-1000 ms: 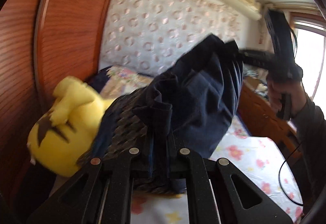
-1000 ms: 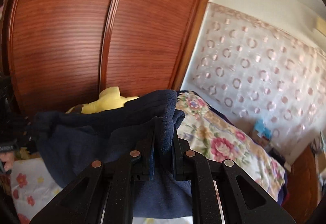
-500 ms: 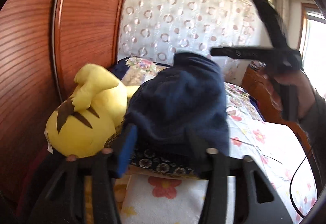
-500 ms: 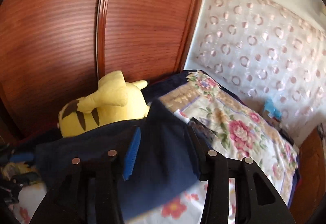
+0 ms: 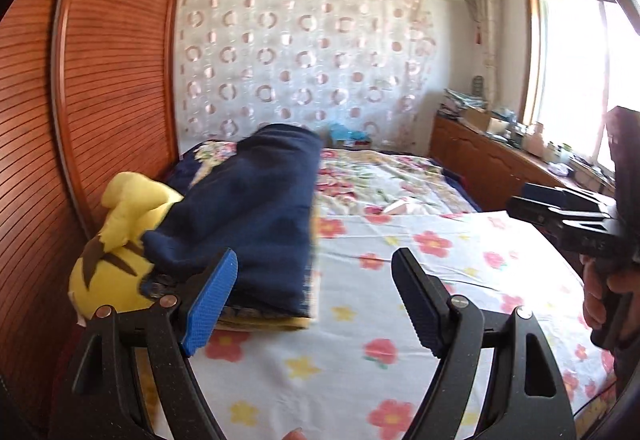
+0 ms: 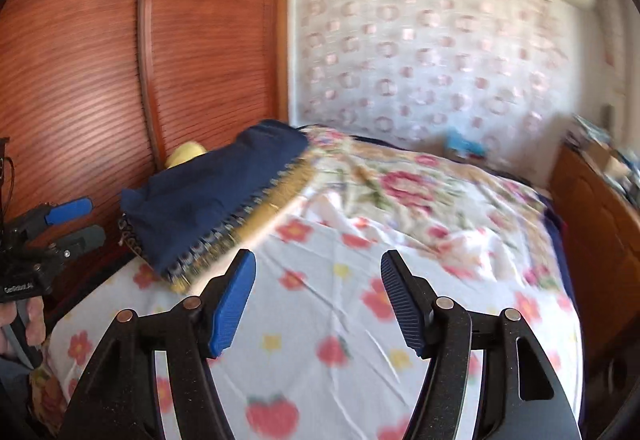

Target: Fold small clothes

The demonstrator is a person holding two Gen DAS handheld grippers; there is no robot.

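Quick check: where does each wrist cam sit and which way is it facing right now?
Left wrist: on the left gripper, facing up the bed toward the patterned curtain; jaws opening, empty; right gripper at right edge.
Right wrist: on the right gripper, facing wardrobe; jaws opening, empty; left gripper at left edge.
Shared: navy garment, yellow plush.

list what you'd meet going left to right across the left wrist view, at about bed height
wooden wardrobe door → yellow plush toy → folded navy garment → flowered bed sheet → right claw, held in a hand at the right edge
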